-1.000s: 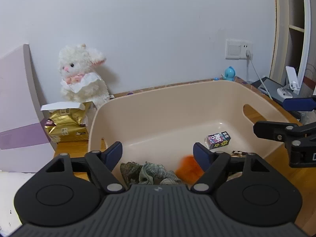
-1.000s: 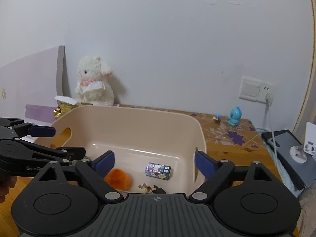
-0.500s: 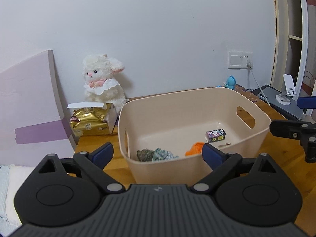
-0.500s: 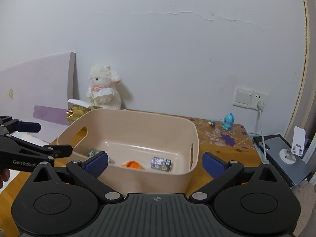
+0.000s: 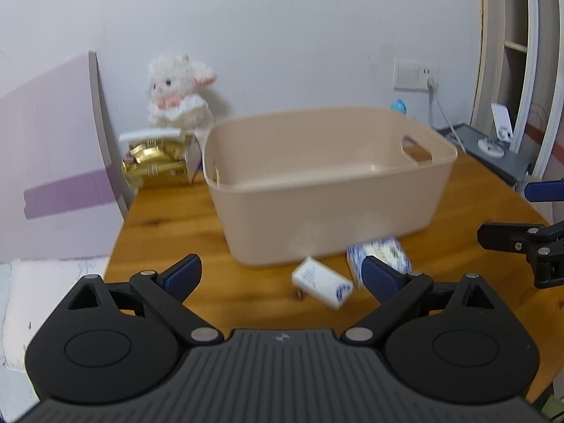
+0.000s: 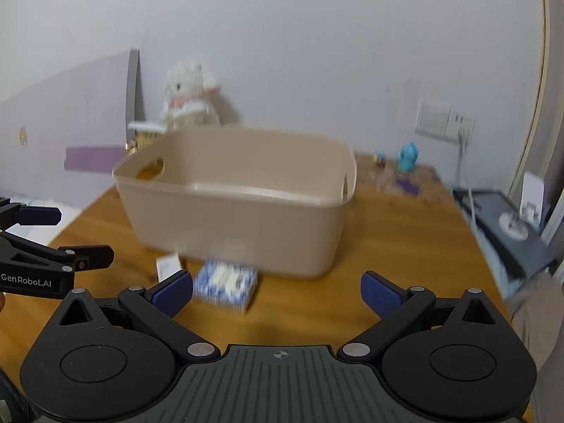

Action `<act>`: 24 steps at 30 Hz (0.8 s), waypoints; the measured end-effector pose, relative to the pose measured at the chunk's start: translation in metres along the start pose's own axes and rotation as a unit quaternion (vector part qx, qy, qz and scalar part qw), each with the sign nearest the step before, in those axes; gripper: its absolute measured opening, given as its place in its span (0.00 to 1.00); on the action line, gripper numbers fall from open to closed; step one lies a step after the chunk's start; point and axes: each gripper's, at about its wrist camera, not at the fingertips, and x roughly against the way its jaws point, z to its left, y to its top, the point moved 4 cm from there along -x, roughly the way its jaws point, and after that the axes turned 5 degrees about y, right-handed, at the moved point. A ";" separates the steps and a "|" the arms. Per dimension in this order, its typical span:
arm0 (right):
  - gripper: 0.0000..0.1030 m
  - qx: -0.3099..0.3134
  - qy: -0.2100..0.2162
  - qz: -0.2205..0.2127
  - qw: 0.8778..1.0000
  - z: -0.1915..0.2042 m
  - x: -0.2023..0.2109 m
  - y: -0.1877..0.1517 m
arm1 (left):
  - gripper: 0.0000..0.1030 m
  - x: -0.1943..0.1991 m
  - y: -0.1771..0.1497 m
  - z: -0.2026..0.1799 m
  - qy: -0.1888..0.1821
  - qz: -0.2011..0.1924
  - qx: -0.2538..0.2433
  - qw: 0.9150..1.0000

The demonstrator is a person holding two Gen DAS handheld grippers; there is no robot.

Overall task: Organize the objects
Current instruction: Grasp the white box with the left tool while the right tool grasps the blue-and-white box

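A beige rectangular plastic bin with cut-out handles (image 5: pixel 328 190) is found standing upright on the orange-brown wooden surface (image 5: pixel 169 225), its open top facing up so that items can be dropped in from above. Its contents cannot be seen from either view, the near wall hiding the floor of the bin.

Two loose items are noted on the surface just in front of the near wall, outside the bin: a small white rectangular box (image 5: pixel 322 287) lying tilted, and a blue-and-white patterned carton (image 6: pixel 225 283) beside it. Whether they touch each other cannot be told because of motion blur. Their position outside the container suggests they are the pieces yet to be sorted.

The left tongs (image 5: pixel 280 271) are held wide apart and empty, low over the surface and facing the white box, which lies between the blue pads. The right tongs (image 6: pixel 276 290) are likewise spread and empty, with the patterned carton just inside the left pad. It is judged that each tool is lined up for a pick of the item nearest it.

A white plush lamb (image 5: pixel 178 93) and a gold foil packet (image 5: pixel 155 165) are recorded behind the bin against the wall, well apart from the work area; a small blue figurine (image 6: pixel 407 157) stands near the wall socket.
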 end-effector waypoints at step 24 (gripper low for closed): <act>1.00 -0.027 0.009 0.108 0.994 -0.003 -0.075 -0.045 | 0.95 -0.069 -0.051 -0.024 -0.035 0.085 -0.021 0.996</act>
